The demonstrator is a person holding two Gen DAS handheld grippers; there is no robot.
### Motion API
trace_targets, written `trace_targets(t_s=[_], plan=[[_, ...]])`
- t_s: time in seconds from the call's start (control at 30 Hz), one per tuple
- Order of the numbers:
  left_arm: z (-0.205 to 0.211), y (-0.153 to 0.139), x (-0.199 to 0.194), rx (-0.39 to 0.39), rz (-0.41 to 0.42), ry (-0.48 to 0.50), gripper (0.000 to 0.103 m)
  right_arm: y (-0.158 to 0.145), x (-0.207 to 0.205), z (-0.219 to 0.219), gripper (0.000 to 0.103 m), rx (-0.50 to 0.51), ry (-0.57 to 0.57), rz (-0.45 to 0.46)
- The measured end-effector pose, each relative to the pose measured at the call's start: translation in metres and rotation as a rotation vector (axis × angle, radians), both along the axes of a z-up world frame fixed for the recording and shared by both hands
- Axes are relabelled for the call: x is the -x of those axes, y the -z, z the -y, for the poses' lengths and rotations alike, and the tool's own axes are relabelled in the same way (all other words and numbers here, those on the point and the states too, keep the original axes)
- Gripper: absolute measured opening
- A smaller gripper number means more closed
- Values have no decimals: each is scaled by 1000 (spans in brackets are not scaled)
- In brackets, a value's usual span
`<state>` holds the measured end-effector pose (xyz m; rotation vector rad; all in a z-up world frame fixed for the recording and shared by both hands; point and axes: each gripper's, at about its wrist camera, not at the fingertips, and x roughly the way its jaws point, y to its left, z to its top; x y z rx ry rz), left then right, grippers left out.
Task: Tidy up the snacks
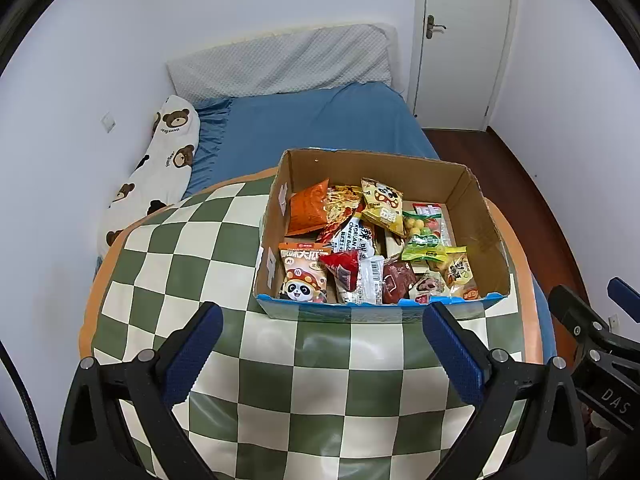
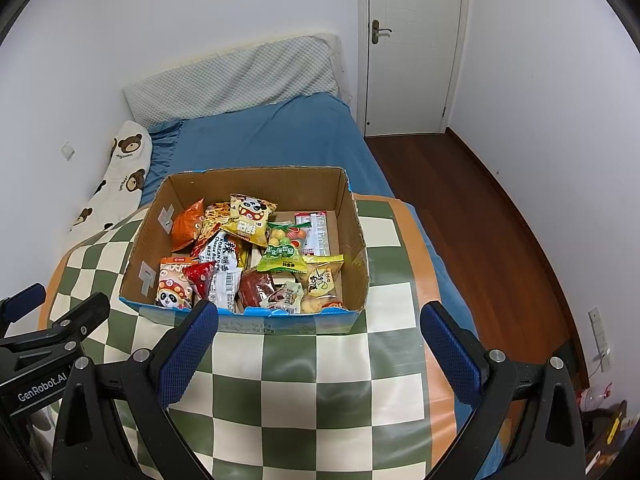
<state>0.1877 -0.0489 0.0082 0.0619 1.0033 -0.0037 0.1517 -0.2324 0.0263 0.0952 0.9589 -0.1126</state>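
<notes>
An open cardboard box [image 1: 478,216] [image 2: 354,236] sits on a green-and-white checkered mat [image 1: 312,384] [image 2: 304,392] on the bed. It holds several snack packets: an orange bag [image 1: 308,208] [image 2: 186,224], a yellow panda bag [image 1: 382,204] [image 2: 248,218], a green candy bag [image 1: 424,240] [image 2: 282,254], a panda seed bag [image 1: 302,276] [image 2: 172,286]. My left gripper [image 1: 322,354] is open and empty, just short of the box's near wall. My right gripper [image 2: 320,350] is open and empty, also just before the box.
The blue bed [image 1: 320,120] [image 2: 264,140] runs back to a grey headboard cushion [image 1: 280,60]. A bear-print pillow [image 1: 160,168] [image 2: 116,184] lies along the left wall. A white door [image 2: 412,40] and wooden floor [image 2: 472,220] are to the right.
</notes>
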Motion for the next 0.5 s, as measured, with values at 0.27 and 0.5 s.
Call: trace_targets(t_s=[0.27, 0.5], plan=[[2, -1, 2, -2, 2, 8, 102, -6, 4, 2, 103, 4, -2, 2], [2, -2, 4, -3, 6, 9, 102, -8, 7, 4, 103, 4, -5, 3]])
